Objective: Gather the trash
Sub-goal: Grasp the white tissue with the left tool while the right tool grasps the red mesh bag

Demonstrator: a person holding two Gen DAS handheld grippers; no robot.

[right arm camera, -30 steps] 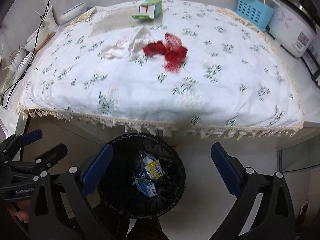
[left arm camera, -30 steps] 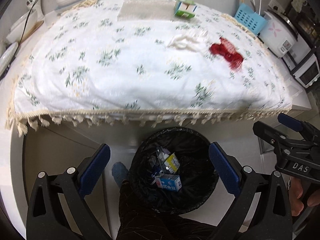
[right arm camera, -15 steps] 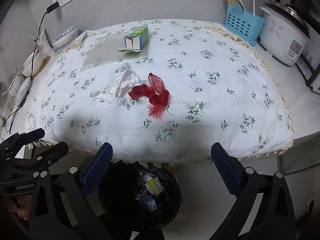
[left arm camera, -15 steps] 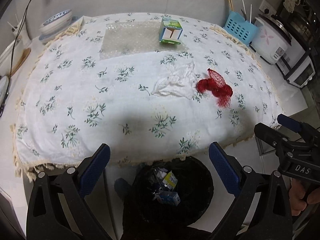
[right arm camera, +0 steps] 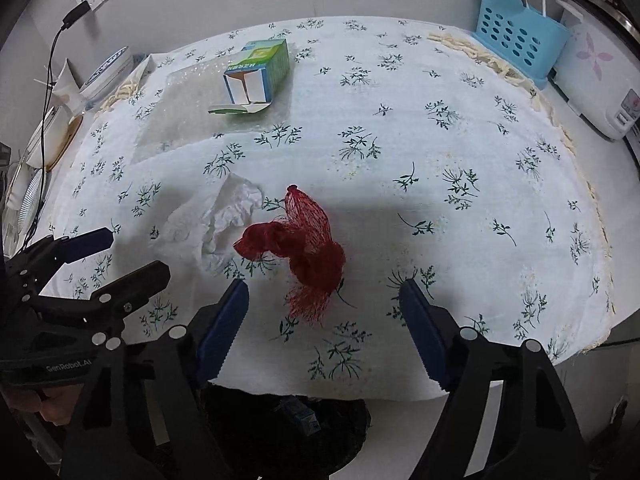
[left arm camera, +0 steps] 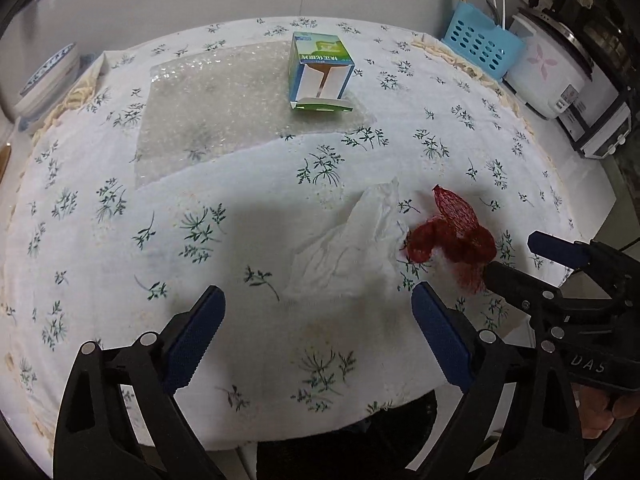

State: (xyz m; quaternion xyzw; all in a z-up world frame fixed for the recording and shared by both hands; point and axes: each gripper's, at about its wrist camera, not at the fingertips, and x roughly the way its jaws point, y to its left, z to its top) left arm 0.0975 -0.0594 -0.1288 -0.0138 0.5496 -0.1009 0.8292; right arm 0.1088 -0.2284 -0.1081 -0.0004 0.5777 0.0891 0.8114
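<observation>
A crumpled white tissue (left arm camera: 352, 240) lies on the floral tablecloth (left arm camera: 200, 220), just ahead of my open, empty left gripper (left arm camera: 318, 300). A red mesh net (right arm camera: 304, 248) lies right of the tissue (right arm camera: 216, 220), just ahead of my open, empty right gripper (right arm camera: 322, 292). The net also shows in the left wrist view (left arm camera: 452, 236). An opened green and blue carton (left arm camera: 320, 74) rests on a sheet of bubble wrap (left arm camera: 224, 108) further back. The black trash bin (right arm camera: 280, 420) with a blue box in it sits below the table's front edge, mostly hidden.
A blue basket (right arm camera: 516, 28) and a white rice cooker (right arm camera: 600, 64) stand at the back right. Bowls (left arm camera: 44, 76) sit at the back left, and a cable (right arm camera: 50, 64) hangs from a wall socket. Each gripper shows in the other's view.
Both grippers have risen from over the trash bin and moved forward over the table. The tissue and red net now lie just ahead of the fingers. Both stay open.
</observation>
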